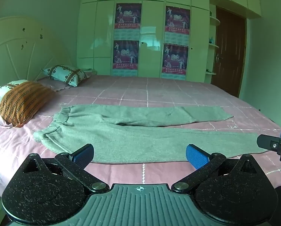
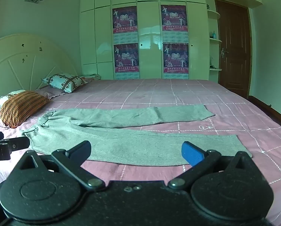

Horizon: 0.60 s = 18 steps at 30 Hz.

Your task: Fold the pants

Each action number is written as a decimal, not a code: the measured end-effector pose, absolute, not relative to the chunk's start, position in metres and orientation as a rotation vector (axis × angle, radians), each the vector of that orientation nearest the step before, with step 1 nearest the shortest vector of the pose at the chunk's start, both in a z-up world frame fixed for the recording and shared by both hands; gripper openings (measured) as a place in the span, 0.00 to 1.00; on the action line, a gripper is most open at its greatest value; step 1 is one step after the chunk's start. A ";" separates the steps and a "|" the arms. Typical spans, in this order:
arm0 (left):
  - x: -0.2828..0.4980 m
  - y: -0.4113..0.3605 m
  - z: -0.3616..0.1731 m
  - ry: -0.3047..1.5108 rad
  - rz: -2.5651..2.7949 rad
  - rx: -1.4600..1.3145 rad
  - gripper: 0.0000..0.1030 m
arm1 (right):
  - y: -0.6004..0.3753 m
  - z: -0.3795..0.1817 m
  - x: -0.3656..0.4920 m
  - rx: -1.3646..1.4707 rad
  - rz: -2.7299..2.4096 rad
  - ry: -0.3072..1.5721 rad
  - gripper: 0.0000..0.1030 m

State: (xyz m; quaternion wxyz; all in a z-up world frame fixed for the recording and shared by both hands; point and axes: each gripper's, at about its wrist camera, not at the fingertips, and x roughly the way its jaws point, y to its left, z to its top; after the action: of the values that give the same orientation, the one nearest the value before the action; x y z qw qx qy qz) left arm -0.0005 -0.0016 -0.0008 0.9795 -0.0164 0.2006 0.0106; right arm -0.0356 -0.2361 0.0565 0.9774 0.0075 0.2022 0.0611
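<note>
Grey pants [image 1: 140, 139] lie flat on the pink checked bed [image 1: 140, 94], waistband at the left near the pillows, both legs stretched to the right and spread apart. They also show in the right wrist view [image 2: 132, 143]. My left gripper [image 1: 139, 155] is open and empty, just in front of the near leg's front edge, toward the waistband end. My right gripper [image 2: 136, 152] is open and empty, in front of the near leg, toward the cuff end. The right gripper's tip shows at the right edge of the left wrist view [image 1: 276, 145].
An orange striped pillow [image 1: 23, 103] and a patterned white pillow [image 1: 65, 74] lie at the bed's left by the white headboard [image 1: 18, 47]. A white wardrobe [image 1: 151, 37] with posters stands behind the bed. A brown door [image 1: 228, 52] is at the back right.
</note>
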 end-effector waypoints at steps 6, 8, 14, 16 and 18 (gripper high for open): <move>-0.001 -0.009 0.001 0.409 0.018 -0.028 1.00 | -0.236 0.057 -0.036 0.016 0.119 0.405 0.94; 0.002 -0.001 -0.001 0.408 0.018 -0.031 1.00 | -0.236 0.057 -0.036 0.017 0.119 0.406 0.94; 0.000 -0.001 -0.002 0.412 0.018 -0.042 1.00 | -0.237 0.056 -0.034 0.017 0.121 0.408 0.94; 0.000 0.000 -0.003 0.415 0.017 -0.040 1.00 | -0.237 0.056 -0.035 0.013 0.123 0.407 0.94; 0.000 0.000 -0.002 0.415 0.016 -0.041 1.00 | -0.238 0.056 -0.034 0.013 0.122 0.407 0.94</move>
State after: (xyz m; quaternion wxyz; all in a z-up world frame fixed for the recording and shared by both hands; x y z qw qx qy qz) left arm 0.0001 0.0003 -0.0023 0.9783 -0.0204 0.2058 0.0079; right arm -0.0344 -0.2376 0.0557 0.9775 0.0064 0.2017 0.0605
